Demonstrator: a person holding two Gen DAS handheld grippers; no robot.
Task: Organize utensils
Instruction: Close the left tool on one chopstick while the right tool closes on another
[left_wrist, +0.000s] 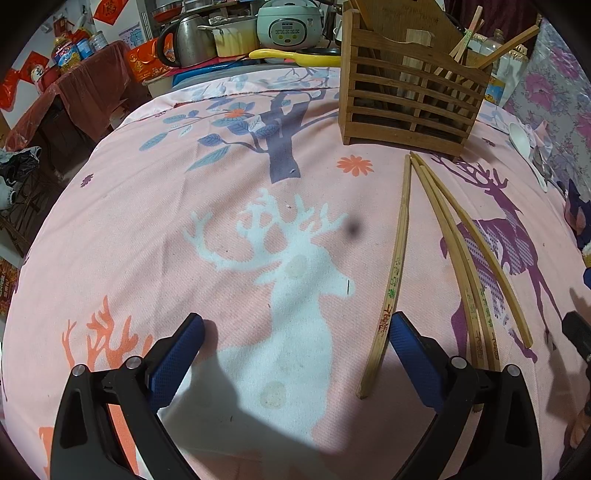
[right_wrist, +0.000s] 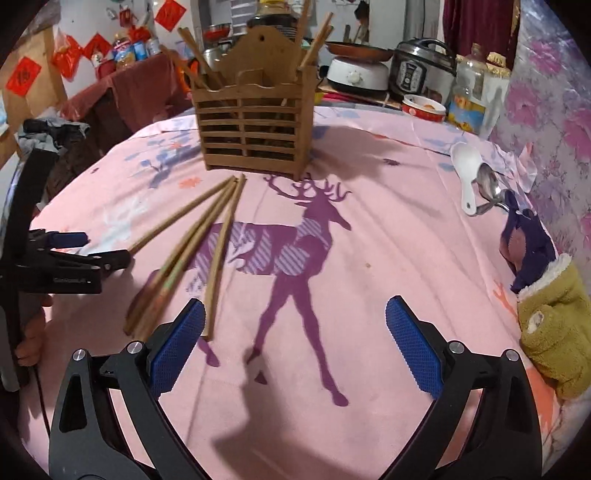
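The left gripper (left_wrist: 295, 354) hangs low over a pink tablecloth (left_wrist: 184, 221) printed with deer, its blue-padded jaws spread wide with nothing between them. Its right finger (left_wrist: 406, 354) sits just beside the near end of a single chopstick (left_wrist: 395, 273). Three more chopsticks (left_wrist: 465, 258) lie close together a little further right, all four fanning toward the wooden holder (left_wrist: 406, 96) at the far side of the table. That holder already has several chopsticks standing in it.

The right gripper (right_wrist: 295, 343) is also wide open and holding nothing — it hovers above the purple deer print. The loose chopsticks (right_wrist: 192, 243) lie to its left, their near ends beside its left finger (right_wrist: 177, 347), their far ends close to the base of the holder (right_wrist: 255, 122). The left gripper (right_wrist: 66, 258) shows at the left edge of this view.

A white spoon (right_wrist: 467, 173) and metal spoons (right_wrist: 489, 188) — touching each other — lie well to the right, near a yellow and purple fleece cloth (right_wrist: 546, 302).
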